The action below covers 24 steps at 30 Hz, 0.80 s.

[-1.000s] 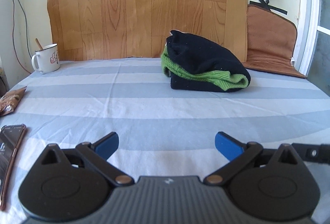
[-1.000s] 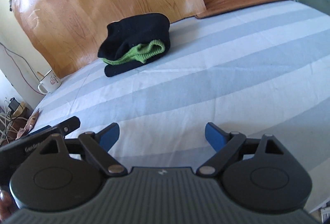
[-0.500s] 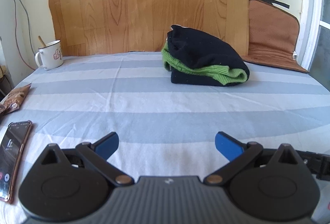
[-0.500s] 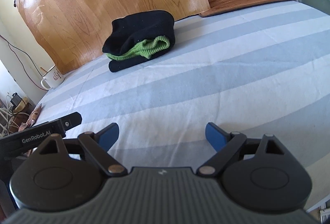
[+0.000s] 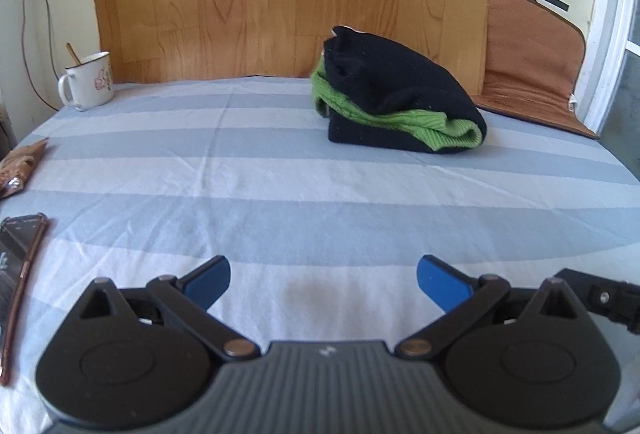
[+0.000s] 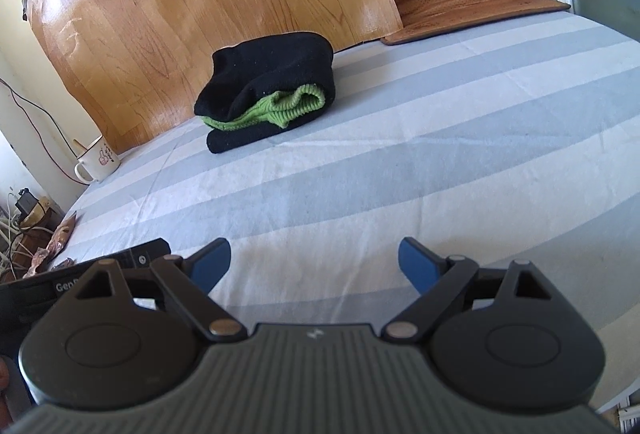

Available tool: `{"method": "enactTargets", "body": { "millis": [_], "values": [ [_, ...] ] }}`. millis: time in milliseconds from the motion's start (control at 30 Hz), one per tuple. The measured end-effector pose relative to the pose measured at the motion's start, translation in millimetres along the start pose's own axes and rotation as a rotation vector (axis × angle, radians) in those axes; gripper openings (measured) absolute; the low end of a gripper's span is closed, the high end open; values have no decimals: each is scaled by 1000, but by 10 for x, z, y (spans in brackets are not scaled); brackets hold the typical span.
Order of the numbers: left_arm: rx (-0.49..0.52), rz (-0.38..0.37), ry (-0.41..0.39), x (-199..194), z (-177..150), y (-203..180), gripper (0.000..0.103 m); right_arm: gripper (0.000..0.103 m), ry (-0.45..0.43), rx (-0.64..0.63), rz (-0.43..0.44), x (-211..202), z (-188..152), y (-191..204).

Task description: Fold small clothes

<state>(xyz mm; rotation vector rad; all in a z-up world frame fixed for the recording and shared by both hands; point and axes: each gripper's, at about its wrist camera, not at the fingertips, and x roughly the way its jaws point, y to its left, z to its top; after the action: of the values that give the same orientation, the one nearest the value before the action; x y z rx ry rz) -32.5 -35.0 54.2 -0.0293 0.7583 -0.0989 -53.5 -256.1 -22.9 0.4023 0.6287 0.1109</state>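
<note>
A black and green knitted garment (image 5: 396, 102) lies folded in a bundle on the blue-and-white striped cloth (image 5: 280, 174), near the wooden back panel. It also shows in the right wrist view (image 6: 268, 94), far ahead and left of centre. My left gripper (image 5: 323, 280) is open and empty, low over the near part of the cloth, well short of the garment. My right gripper (image 6: 315, 264) is open and empty too, over the near cloth. Part of the left gripper's body (image 6: 80, 274) shows at the left of the right wrist view.
A white enamel mug (image 5: 88, 80) with a stick in it stands at the far left. A phone (image 5: 20, 266) and a brown snack packet (image 5: 20, 166) lie at the left edge. A brown leather mat (image 5: 528, 74) leans at the back right.
Both grippers have shifted slightly: the left view has tilted down a little and moved nearer the cloth, the right one has swung left. Both stay open. The garment has not moved.
</note>
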Motion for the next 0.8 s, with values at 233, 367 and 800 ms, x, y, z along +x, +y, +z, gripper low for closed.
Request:
{"method": "enactTargets", "body": {
  "millis": [233,367,800],
  "values": [
    [-32,-31,90,182,-58,15,103,93,4,-27,-17,44,-18,43],
    [-18,-12,80,183,-82,-14,103,93,12,-32,-37,95,-50,86],
    [45,3,109,189,-97,-54,103,103,-27,0,-18,134,-115,132]
  ]
}}
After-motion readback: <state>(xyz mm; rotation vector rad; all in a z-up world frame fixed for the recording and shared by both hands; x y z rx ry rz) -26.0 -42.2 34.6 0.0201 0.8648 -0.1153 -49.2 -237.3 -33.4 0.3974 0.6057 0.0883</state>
